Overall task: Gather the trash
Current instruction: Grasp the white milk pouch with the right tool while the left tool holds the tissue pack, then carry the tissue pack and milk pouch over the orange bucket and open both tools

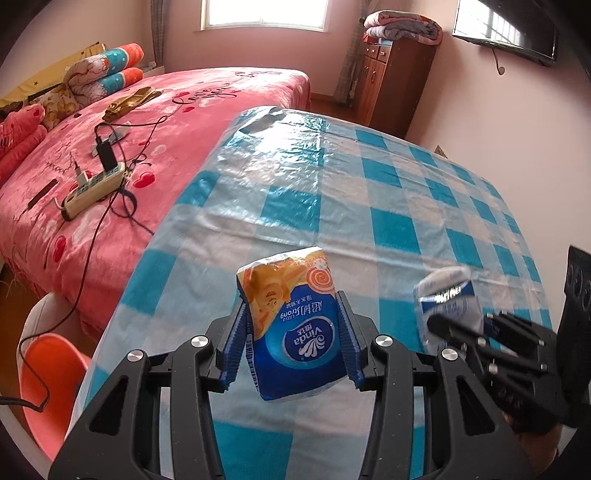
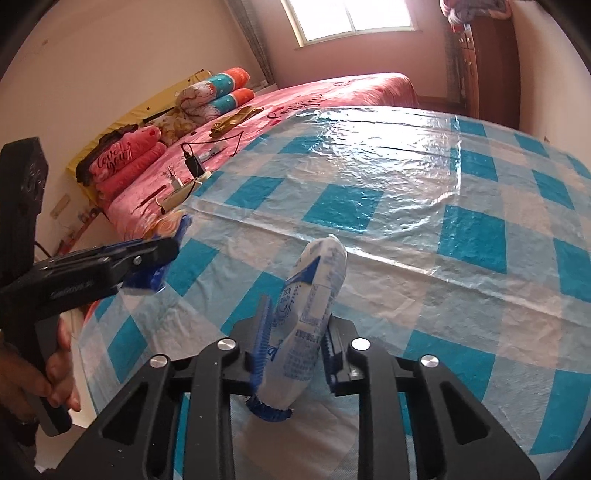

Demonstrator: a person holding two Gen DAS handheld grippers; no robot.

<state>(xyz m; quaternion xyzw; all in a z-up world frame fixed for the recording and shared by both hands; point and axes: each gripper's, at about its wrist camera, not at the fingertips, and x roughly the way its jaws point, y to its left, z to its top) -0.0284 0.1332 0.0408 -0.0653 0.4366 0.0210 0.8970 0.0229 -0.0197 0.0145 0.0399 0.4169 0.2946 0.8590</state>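
**Blue-check desk: both tongs loaded with trash**

Blue-and-white checked plastic cloth covers the desk (image 1: pixel 388 192), glossy, creased, glare from the window (image 1: pixel 264 13) at 12 o'clock.

L tongs (image 1: pixel 291 332): closed on a tissue pack (image 1: pixel 291 325), blue w/ orange-yellow top, "Vinda" print reads upside down. Ribbed blue pads (image 1: pixel 236 339) press both sides of the pack; pack is clear of the cloth, held up over the near part of the desk.

R tongs (image 2: pixel 291 343): clamped narrow on a white-and-blue wrapper (image 2: pixel 314 295), soft, crumpled; it stands up out of the jaws towards 12 o'clock. L pad bent under the squeeze. In the L wrist view the same wrapper sits at 3–4 o'clock, blurred, gripped by black fingers. Can't tell if the wrapper's lower end touches the cloth.

R wrist view: L tongs seen side-on at 9 o'clock, a hand (image 2: pixel 40 373) wrapped round the black handle at 8 o'clock.

Surroundings:
- Pink bed (image 1: pixel 110 192) at 9–11 o'clock, just beside the desk; power strip (image 1: pixel 92 190) w/ plugs and black cables on it.
- Rolled bedding (image 1: pixel 110 70) at the bed's head, 10 o'clock.
- Wooden cabinet (image 1: pixel 391 77) at 1 o'clock, folded quilt on top.
- Wall-mounted TV (image 1: pixel 506 29) at 2 o'clock.
- Orange chair (image 1: pixel 48 373) at 8 o'clock, below desk edge.
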